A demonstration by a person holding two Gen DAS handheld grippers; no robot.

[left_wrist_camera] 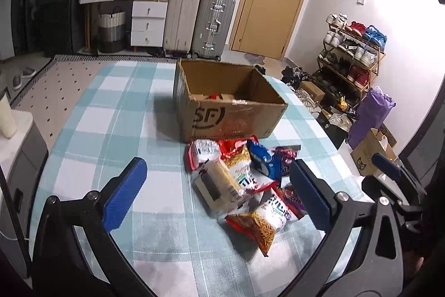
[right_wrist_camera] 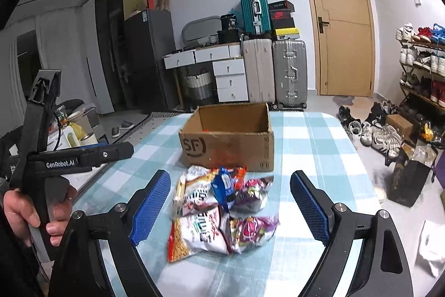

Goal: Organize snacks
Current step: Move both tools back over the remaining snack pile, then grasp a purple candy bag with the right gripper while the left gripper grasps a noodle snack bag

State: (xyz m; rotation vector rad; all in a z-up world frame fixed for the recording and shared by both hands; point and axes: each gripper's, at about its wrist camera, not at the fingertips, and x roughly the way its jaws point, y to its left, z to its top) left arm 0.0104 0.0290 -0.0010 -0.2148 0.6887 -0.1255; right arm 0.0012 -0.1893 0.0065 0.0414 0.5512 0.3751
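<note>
The left gripper (left_wrist_camera: 218, 189) has its two fingers spread wide; their blue, ribbed rubber pads (left_wrist_camera: 125, 194) sit on black plastic arms and hold nothing. The right gripper (right_wrist_camera: 230, 206) is spread the same way, its blue pads (right_wrist_camera: 151, 209) cross-hatched, nothing between them. Both hover above a heap of snack packets (right_wrist_camera: 219, 210): crinkled, glossy foil and plastic pouches in red, white, blue and purple, piled near the table's near edge. Just beyond the heap stands an open brown cardboard box (left_wrist_camera: 228, 102), rectangular, with rough, dented walls and a printed "SF" logo. Both rest on a table (left_wrist_camera: 111, 116) covered in a pale blue and white checked cloth. Far behind stand hard-shell suitcases (right_wrist_camera: 274, 73) and a wooden door (right_wrist_camera: 342, 24).
</note>
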